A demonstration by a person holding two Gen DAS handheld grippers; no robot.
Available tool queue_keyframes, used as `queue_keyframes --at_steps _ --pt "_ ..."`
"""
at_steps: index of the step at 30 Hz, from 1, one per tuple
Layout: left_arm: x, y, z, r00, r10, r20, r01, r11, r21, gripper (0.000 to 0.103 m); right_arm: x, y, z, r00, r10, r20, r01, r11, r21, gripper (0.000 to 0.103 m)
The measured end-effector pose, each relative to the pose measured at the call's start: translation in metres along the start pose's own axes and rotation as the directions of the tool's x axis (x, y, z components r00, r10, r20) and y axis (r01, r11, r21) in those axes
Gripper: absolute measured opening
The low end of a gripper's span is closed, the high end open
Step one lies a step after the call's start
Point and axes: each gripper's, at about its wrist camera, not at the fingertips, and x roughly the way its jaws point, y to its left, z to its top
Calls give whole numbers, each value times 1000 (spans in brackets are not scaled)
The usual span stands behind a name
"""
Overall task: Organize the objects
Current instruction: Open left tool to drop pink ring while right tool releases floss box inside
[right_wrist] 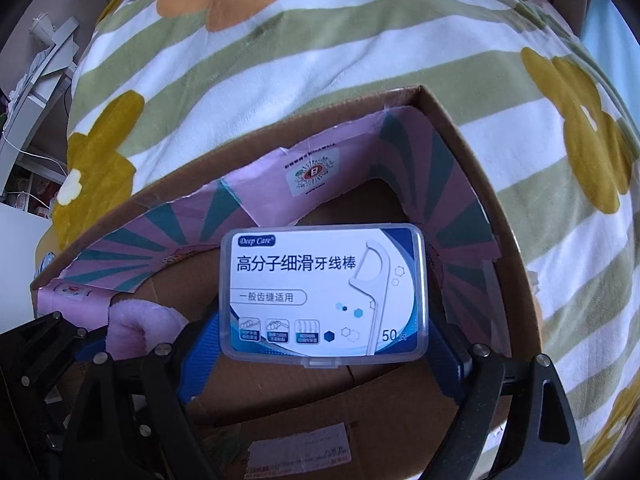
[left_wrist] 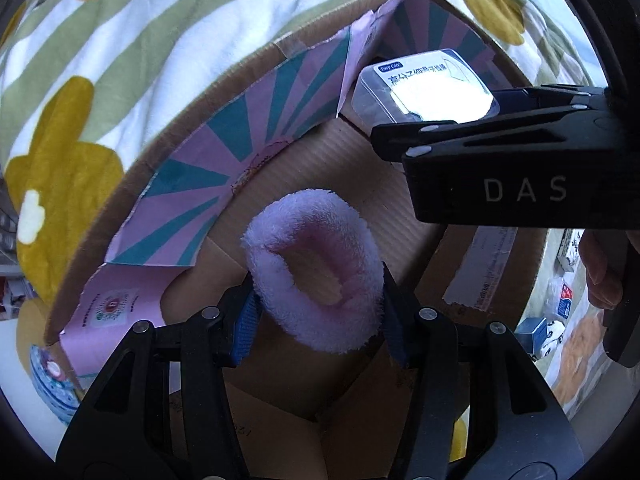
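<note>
Both grippers hang over an open cardboard box (left_wrist: 304, 392) that sits on a flowered, green-striped blanket (left_wrist: 120, 52). At six o'clock in the left wrist view, the left gripper (left_wrist: 318, 304) is clamped on a fluffy lilac scrunchie (left_wrist: 316, 268), its blue pads pressing the ring from both sides above the box floor. Toward two o'clock there, the right gripper (left_wrist: 400, 136) reaches in from the right. In the right wrist view, that right gripper (right_wrist: 326, 344) is clamped on a clear floss box (right_wrist: 326, 292), held label-up above the box floor, with the scrunchie (right_wrist: 140, 328) at eight o'clock. Pink and teal paper (right_wrist: 404, 148) lines the box walls.
</note>
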Motion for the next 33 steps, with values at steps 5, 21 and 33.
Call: queue_keyframes --at_steps 5,21,33 --pt "7 -3 -2 1000 7 -12 -7 1000 2 49 5 -4 0 1000 4 -6 -4 1000 -8 87" --pt "-4 -9 -12 1000 -9 24 10 1000 -21 103 7 -14 -3 999 36 30 -38 998 58 103" --pt "-28 -15 -25 999 -3 51 4 1000 -14 103 -19 -2 -4 999 21 31 -23 999 48 103"
